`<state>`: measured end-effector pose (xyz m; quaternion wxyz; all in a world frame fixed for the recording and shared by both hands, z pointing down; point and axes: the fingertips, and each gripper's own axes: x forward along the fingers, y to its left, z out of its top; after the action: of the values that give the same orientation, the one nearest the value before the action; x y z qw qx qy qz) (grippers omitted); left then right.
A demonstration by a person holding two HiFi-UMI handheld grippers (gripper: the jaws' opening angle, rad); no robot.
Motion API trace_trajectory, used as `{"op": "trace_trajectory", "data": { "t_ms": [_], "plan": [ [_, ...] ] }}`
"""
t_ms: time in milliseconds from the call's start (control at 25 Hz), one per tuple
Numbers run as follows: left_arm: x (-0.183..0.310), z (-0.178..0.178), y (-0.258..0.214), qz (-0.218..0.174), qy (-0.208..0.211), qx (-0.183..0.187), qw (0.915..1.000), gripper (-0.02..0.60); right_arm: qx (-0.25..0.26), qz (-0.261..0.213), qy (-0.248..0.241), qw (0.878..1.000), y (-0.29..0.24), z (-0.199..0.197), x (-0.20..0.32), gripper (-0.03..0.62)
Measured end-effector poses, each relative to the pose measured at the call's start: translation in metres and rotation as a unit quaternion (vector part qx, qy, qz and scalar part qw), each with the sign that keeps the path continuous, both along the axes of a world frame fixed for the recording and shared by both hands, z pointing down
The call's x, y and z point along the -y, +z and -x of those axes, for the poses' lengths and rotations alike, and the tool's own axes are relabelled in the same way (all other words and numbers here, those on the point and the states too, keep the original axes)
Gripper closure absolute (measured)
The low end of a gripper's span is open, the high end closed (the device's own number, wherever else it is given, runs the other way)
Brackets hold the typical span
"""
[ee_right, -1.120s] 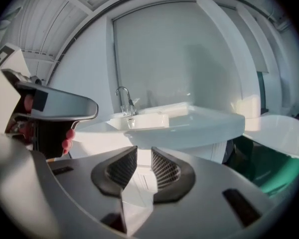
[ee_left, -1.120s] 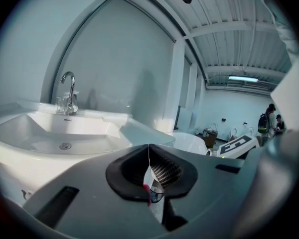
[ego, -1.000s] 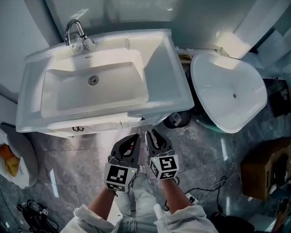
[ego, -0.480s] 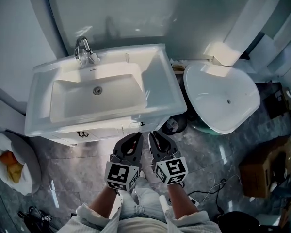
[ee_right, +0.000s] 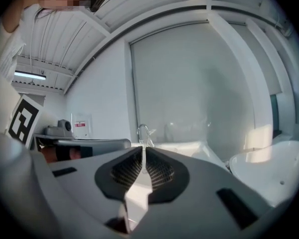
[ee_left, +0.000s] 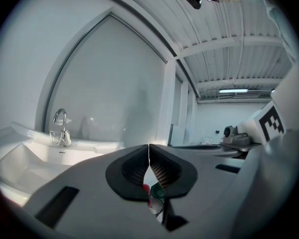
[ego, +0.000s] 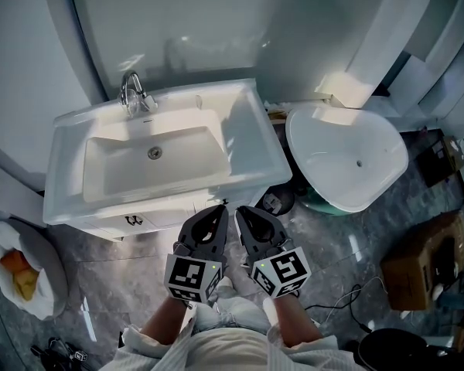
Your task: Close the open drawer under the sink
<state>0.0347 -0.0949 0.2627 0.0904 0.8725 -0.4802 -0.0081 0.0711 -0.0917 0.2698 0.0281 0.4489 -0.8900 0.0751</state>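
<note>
The white sink (ego: 247,141) stands on its cabinet, and a narrow white drawer front (ego: 166,216) with a dark handle (ego: 131,220) shows just under the basin's front rim. How far the drawer stands out I cannot tell from above. Both grippers hang side by side in front of the cabinet, touching nothing. My left gripper (ego: 215,213) (ee_left: 149,148) is shut and empty, its tips touching. My right gripper (ego: 243,213) (ee_right: 142,151) has just been closing; a thin slit remains between its tips, with nothing in it. The faucet (ee_right: 142,132) shows beyond the right jaws.
A chrome faucet (ego: 131,91) sits at the sink's back. A white toilet (ego: 348,161) stands to the right, with a dark round object (ego: 277,201) between it and the cabinet. A brown box (ego: 425,265), cables (ego: 332,300) and a white bag (ego: 19,273) lie on the grey floor.
Both grippers have risen in front of the cabinet and the view has pulled back from the sink. The right gripper's jaws have narrowed to a slit. The left gripper stays shut.
</note>
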Motion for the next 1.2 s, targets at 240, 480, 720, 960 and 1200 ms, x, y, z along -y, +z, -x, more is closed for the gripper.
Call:
{"op": "trace_trajectory", "data": {
  "t_ms": [240, 480, 720, 960, 1200],
  "plan": [
    [-0.004, -0.001, -0.029, -0.019, 0.009, -0.004, 0.9998, 0.565, 0.003, -0.028, -0.024, 0.999, -0.039, 0.003, -0.011, 0.583],
    [-0.013, -0.012, -0.045, -0.025, 0.031, -0.002, 0.9992, 0.565, 0.01, -0.032, -0.03, 0.999, -0.058, -0.006, -0.018, 0.584],
    [-0.018, -0.017, -0.051, -0.03, 0.046, 0.002, 0.9985, 0.565, 0.002, -0.038, -0.027, 0.999, -0.06, -0.01, -0.021, 0.585],
    [-0.015, -0.016, -0.049, -0.026, 0.049, 0.003, 0.9985, 0.565, 0.011, -0.03, -0.035, 0.999, -0.06, -0.007, -0.018, 0.585],
    [-0.013, -0.013, -0.049, -0.023, 0.048, 0.002, 0.9986, 0.565, 0.01, -0.028, -0.034, 0.999, -0.06, -0.004, -0.017, 0.585]
  ]
}}
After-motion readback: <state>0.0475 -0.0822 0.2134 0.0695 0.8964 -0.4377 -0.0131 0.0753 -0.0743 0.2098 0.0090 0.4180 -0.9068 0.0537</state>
